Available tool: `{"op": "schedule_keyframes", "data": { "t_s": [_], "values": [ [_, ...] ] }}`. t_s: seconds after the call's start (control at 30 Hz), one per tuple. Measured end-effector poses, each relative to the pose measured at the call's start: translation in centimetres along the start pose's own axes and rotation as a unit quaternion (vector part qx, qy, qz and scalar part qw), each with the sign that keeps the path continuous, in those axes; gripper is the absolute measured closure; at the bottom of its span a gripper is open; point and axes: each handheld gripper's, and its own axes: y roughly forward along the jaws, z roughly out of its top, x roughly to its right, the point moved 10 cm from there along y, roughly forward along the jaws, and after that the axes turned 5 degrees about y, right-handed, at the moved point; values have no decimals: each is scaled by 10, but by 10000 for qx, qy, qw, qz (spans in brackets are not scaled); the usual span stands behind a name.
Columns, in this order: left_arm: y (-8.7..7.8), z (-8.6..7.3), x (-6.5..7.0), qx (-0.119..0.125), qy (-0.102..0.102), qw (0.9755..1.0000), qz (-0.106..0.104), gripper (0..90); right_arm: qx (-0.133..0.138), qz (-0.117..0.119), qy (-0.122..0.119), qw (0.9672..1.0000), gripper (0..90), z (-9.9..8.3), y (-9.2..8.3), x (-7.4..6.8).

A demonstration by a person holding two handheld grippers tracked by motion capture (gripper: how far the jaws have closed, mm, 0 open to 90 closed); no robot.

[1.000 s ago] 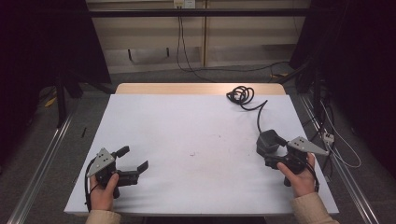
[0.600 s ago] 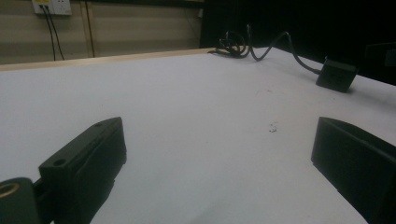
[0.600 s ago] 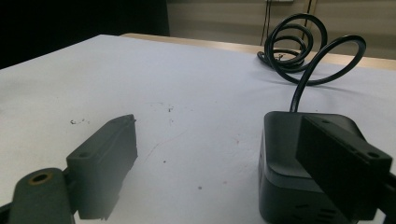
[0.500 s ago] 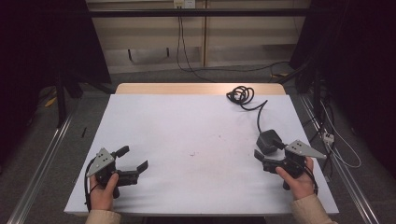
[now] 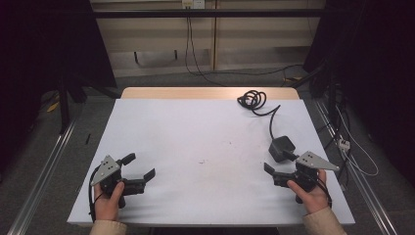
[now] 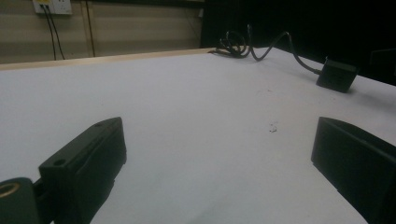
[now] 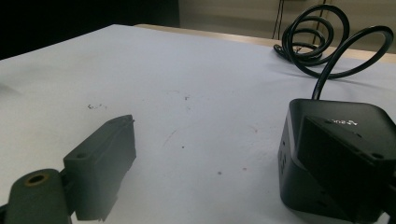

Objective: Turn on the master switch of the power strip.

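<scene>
Right tool (image 5: pixel 279 169): lower right of the high view, held low over the table (image 5: pixel 205 127); jaws spread wide, nothing between them. In the right gripper view one jaw stands at lower left and the other at lower right, overlapping the adapter's near face; contact cannot be told.

Left tool (image 5: pixel 138 169): lower left of the high view, jaws likewise spread wide and empty, pointing toward mid-frame; well apart from the adapter.

Power adapter (image 5: pixel 282 149): black block, lying flat on the white table just beyond and slightly right of the right tool's open jaws. Right hand (image 5: pixel 309 193) is plainly the nearer.

Cable (image 5: pixel 270 117): runs from the adapter's far side toward upper centre-right of the frame, ending in a loose coil (image 5: pixel 252 100) near the table's far edge.
</scene>
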Motion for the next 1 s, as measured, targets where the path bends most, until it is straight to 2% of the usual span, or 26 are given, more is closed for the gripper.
{"op": "schedule_keyframes", "data": {
  "t_s": [0.47,1.0],
  "values": [
    [1,0,1,0,-23,10000,3,29,-77,31,-99,9999,109,-9,-6,0],
    [1,-1,1,-11,-22,10000,1,29,-68,93,23,9999,107,-15,-15,1]
  ]
}}
